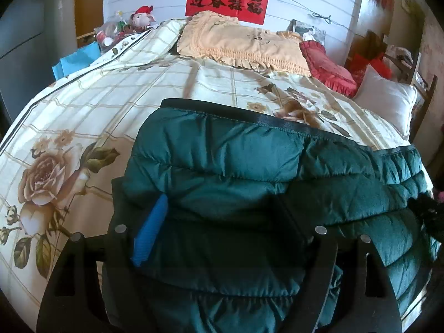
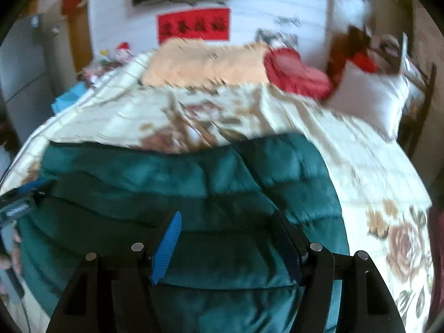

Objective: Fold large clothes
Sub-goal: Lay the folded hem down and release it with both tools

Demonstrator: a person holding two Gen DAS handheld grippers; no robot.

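Left wrist view, left gripper (image 1: 222,222) jaws wide over green jacket (image 1: 236,161), right gripper (image 2: 227,238) likewise (blurred).

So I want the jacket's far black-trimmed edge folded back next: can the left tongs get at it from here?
Probably yes. The left tongs stand open over the green puffer jacket, and its black-trimmed edge lies exposed just ahead on the floral quilt, with nothing lying across it.

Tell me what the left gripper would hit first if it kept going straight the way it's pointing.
Most likely the green puffer jacket. The left gripper points down at it, fingers apart, with quilted fabric filling the space between and ahead of them. How close they already are is hard to judge.
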